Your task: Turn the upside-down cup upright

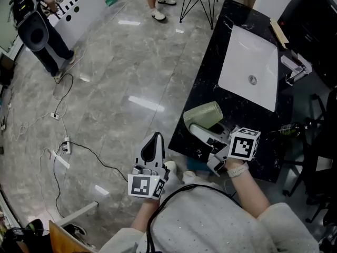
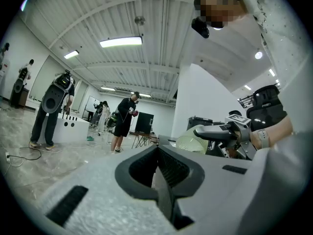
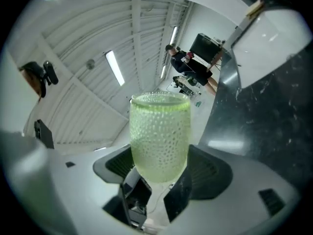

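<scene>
Right gripper [image 3: 159,166] holds the cup [image 3: 159,131]: its jaws stand fairly wide, one pad pressed against each side of the pale green, dimpled wall. The cup's near end sits deep between the jaws and its far end reaches well past the fingertips, along the line the gripper points.

In the head view the right gripper [image 1: 200,129] carries the cup [image 1: 204,115] on its side, apparently lifted clear of the dark worktop [image 1: 239,112], with the white sink [image 1: 250,62] further out beyond it. I judge the task to be mid-turn: the cup is gripped and lifted, but it is neither inverted nor upright. Which end is the mouth I cannot tell from these views.

The next move calls for more wrist roll until the mouth faces up. The cup should then be lowered so its base lands flat on the worktop, and the jaws should open only once it stands.

Left gripper [image 2: 161,180] has its jaws together with nothing between them. It sits well to the left of the right gripper, over the floor [image 1: 121,73] beside the worktop.
</scene>
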{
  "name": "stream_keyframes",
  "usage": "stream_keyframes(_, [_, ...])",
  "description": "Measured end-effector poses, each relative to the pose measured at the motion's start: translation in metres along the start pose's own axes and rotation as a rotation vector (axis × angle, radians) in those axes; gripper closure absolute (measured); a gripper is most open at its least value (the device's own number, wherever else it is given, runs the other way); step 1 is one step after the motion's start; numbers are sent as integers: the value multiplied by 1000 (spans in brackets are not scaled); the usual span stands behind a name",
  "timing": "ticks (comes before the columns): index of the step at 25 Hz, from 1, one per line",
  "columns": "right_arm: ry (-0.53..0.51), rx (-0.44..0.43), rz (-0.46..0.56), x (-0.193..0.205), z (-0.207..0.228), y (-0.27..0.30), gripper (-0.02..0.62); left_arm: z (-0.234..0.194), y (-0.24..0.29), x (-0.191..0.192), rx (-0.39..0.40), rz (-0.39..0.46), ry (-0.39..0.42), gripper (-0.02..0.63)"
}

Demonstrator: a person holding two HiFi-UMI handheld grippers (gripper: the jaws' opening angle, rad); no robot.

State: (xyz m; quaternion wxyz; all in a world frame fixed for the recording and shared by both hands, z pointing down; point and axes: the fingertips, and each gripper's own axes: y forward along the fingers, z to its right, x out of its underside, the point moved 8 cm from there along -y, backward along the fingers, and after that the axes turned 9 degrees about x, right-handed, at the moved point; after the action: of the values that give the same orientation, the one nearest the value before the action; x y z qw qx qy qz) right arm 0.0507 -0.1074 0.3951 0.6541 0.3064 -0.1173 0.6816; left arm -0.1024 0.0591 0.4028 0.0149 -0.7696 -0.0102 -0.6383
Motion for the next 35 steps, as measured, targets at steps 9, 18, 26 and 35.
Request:
stream_keyframes(9, [472, -234, 213, 29, -19, 18, 245, -23, 29, -23, 165, 1, 68, 598])
stream_keyframes(18, [787, -420, 400, 53, -27, 32, 245, -33, 42, -25, 267, -5, 41, 598])
stream_keyframes(26, [970, -600, 505, 86, -35, 43, 245, -37, 40, -23, 328, -37, 40, 598])
stream_keyframes(35, [955, -684, 645, 86, -50, 34, 245, -50, 37, -24, 352, -45, 45, 598])
